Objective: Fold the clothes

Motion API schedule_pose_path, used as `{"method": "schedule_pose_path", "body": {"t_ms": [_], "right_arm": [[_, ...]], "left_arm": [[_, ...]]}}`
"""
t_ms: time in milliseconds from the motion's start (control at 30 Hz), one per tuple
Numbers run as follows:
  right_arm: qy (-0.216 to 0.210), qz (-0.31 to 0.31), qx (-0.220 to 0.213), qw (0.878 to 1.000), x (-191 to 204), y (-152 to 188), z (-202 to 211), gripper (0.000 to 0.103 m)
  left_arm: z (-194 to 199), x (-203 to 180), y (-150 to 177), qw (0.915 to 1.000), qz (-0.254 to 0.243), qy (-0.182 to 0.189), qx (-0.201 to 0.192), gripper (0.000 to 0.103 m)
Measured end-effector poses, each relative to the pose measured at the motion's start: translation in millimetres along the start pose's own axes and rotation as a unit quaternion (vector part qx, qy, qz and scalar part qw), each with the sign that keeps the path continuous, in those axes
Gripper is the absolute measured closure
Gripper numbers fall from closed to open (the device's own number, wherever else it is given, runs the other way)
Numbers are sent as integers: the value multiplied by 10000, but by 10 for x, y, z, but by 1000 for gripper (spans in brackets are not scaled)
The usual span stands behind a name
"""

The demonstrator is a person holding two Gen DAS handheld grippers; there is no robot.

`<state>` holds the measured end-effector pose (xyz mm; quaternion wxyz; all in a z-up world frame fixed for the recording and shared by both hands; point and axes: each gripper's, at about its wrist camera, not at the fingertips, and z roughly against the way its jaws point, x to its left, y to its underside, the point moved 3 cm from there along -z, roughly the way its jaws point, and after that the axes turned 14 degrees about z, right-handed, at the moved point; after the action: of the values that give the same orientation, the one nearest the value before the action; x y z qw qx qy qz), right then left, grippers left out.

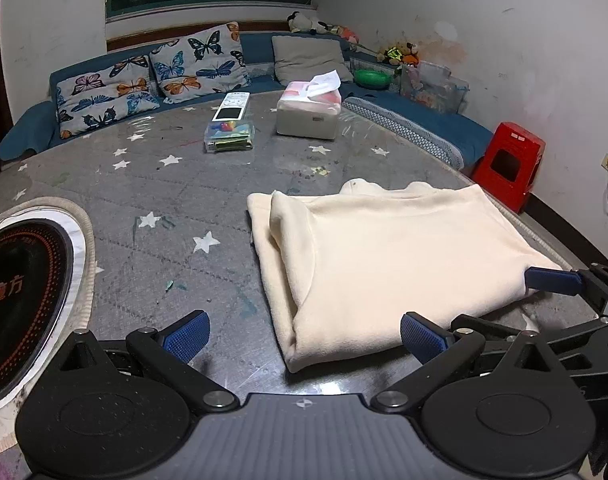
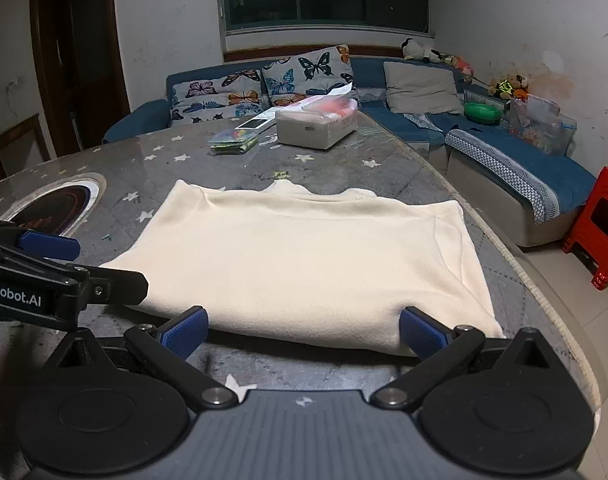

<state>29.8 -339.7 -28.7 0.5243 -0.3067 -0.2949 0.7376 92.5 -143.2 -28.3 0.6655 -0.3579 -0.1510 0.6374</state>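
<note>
A cream garment lies folded into a thick rectangle on the grey star-patterned table. My left gripper is open at the near left corner of the fold, its right finger against the cloth's front edge. In the right wrist view the same garment spreads flat ahead. My right gripper is open, both fingers straddling the near folded edge. A blue finger of the right gripper shows at the garment's right edge in the left wrist view. The left gripper appears at the left in the right wrist view.
A round induction cooktop is set in the table at left. A tissue box, a remote and a clear plastic case sit at the far side. A blue sofa wraps behind; a red stool stands right.
</note>
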Motion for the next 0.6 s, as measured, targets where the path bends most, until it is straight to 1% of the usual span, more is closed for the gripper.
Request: {"method": "schedule_pose_path", "body": {"t_ms": [600], "right_arm": [[-13,-52,-25,10000,-16,4,11,0]], "left_arm": [[49,3,-9,10000,25,3,-83,0]]}}
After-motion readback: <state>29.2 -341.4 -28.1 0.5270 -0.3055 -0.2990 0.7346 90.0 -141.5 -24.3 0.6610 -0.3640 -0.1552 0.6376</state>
